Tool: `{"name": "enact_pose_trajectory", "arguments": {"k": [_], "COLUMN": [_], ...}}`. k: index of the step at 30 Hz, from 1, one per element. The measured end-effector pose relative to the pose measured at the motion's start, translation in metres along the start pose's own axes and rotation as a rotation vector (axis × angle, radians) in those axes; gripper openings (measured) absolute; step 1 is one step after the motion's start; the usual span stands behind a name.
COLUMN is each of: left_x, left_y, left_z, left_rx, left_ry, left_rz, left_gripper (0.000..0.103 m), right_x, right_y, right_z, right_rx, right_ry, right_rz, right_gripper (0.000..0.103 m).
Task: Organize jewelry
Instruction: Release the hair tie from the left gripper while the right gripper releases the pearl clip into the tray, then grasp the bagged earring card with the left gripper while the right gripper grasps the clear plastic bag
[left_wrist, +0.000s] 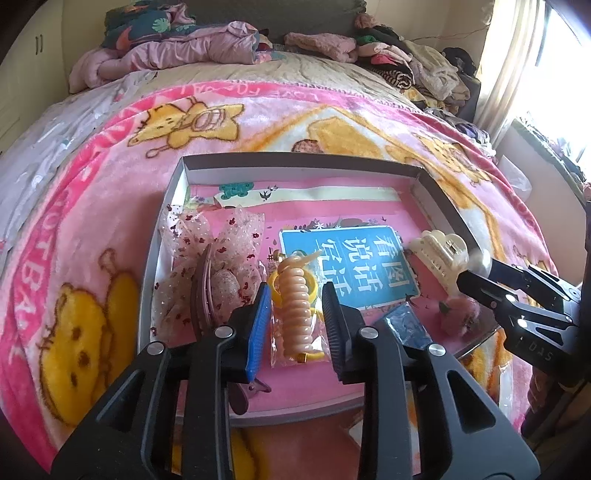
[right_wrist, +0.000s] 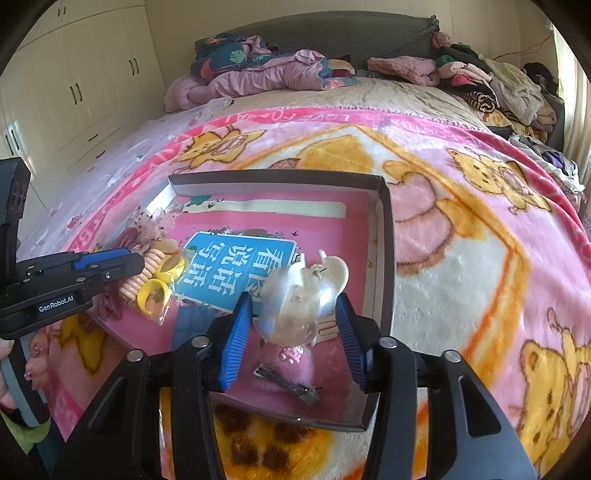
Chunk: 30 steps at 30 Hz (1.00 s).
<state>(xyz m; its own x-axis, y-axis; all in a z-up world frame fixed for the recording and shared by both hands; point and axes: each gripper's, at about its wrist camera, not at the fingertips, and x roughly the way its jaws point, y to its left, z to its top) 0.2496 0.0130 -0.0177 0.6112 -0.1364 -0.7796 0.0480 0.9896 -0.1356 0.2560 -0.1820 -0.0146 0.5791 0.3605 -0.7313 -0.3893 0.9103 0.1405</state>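
Jewelry here really means hair bits, and all of it sits in a shallow tray (left_wrist: 295, 173) on the pink cartoon blanket (left_wrist: 92, 221) on the bed. No worktop in sight, so we guess the tray is there to give a flat, walled floor on soft bedding.

In the left wrist view, the sparkly bow (left_wrist: 207, 243) is at 9 o'clock in the tray, and the peach coil hair tie (left_wrist: 295, 314) in its clear bag is at 6 o'clock. The blue booklet (left_wrist: 351, 266) lies in the middle.

The left tool (left_wrist: 295, 287) hangs right over the coil with a finger on either side of it. It's released, since we can see a gap on both sides. Our read is that straddling it lengthwise suits a long, squishy thing.

The right tool (right_wrist: 293, 296) is over the 3 o'clock side with the cream claw clip (right_wrist: 306, 291) between its fingers. The clip is smeared while the fingers are sharp, and there's daylight at the left pad. So we'd call that tool let go too, with the clip loose rather than pinched, though the blur makes it hard to be sure.

Under it, at 5 o'clock, are a pink fuzzy clip (right_wrist: 295, 360) and a flat metal clip (right_wrist: 286, 384). So clips seem to be gathering on that side, with the bow and ties on the other. We'd say the sorting is partway done.
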Motion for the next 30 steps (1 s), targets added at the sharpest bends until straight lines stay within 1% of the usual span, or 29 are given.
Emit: {"name": "enact_pose_trajectory", "arguments": {"k": [2, 3, 4, 5, 8, 9, 10, 11, 12, 15, 17, 19, 20, 22, 23, 24, 30], "left_x": [-0.004, -0.005, -0.007, -0.009, -0.017, -0.019, -0.022, -0.025, -0.027, -0.035, -0.040, -0.045, -0.048, -0.052, -0.054, -0.056, -0.066], "left_y": [0.000, 0.000, -0.001, -0.001, -0.002, -0.003, -0.003, -0.003, -0.004, -0.004, -0.005, -0.004, -0.005, -0.005, -0.006, -0.006, -0.006], "left_z": [-0.001, 0.000, -0.001, -0.001, -0.002, -0.002, -0.003, -0.003, -0.003, -0.004, -0.006, -0.008, -0.009, -0.011, -0.012, -0.013, -0.023], "left_rx": [-0.001, 0.000, 0.001, 0.000, -0.001, -0.003, -0.004, -0.005, -0.006, -0.006, -0.011, -0.016, -0.017, -0.014, -0.012, -0.013, -0.016], "left_ry": [-0.006, -0.009, -0.012, -0.016, -0.030, -0.035, -0.039, -0.044, -0.049, -0.063, -0.069, -0.074, -0.077, -0.080, -0.080, -0.081, -0.092], "left_rz": [0.000, -0.001, -0.001, 0.000, 0.000, -0.001, -0.002, -0.003, -0.003, 0.000, 0.003, 0.000, 0.001, 0.006, 0.009, 0.010, 0.011], "left_gripper": [0.022, 0.024, 0.027, 0.028, 0.033, 0.037, 0.041, 0.043, 0.046, 0.056, 0.058, 0.065, 0.067, 0.072, 0.074, 0.077, 0.082], "right_x": [-0.005, -0.008, -0.011, -0.013, -0.024, -0.027, -0.031, -0.035, -0.038, -0.049, -0.054, -0.060, -0.062, -0.068, -0.070, -0.073, -0.085], "right_y": [0.000, 0.000, 0.000, 0.000, 0.000, 0.001, 0.001, 0.002, 0.002, 0.003, 0.004, 0.006, 0.006, 0.008, 0.009, 0.010, 0.013], "right_z": [0.000, 0.000, 0.000, 0.000, -0.001, -0.001, -0.002, -0.003, -0.003, -0.005, -0.006, -0.007, -0.008, -0.010, -0.011, -0.012, -0.019], "right_rx": [0.006, 0.007, 0.008, 0.010, 0.013, 0.012, 0.012, 0.013, 0.015, 0.017, 0.014, 0.011, 0.010, 0.009, 0.009, 0.008, -0.001], "right_ry": [-0.011, -0.015, -0.021, -0.027, -0.045, -0.050, -0.055, -0.061, -0.068, -0.088, -0.092, -0.099, -0.101, -0.109, -0.112, -0.116, -0.121], "right_rz": [0.000, -0.001, -0.002, -0.003, -0.004, -0.006, -0.007, -0.010, -0.014, -0.016, -0.019, -0.021, -0.021, -0.023, -0.023, -0.021, -0.027], "right_gripper": [0.053, 0.055, 0.060, 0.062, 0.064, 0.064, 0.068, 0.071, 0.078, 0.078, 0.078, 0.078, 0.079, 0.083, 0.083, 0.083, 0.084]}}
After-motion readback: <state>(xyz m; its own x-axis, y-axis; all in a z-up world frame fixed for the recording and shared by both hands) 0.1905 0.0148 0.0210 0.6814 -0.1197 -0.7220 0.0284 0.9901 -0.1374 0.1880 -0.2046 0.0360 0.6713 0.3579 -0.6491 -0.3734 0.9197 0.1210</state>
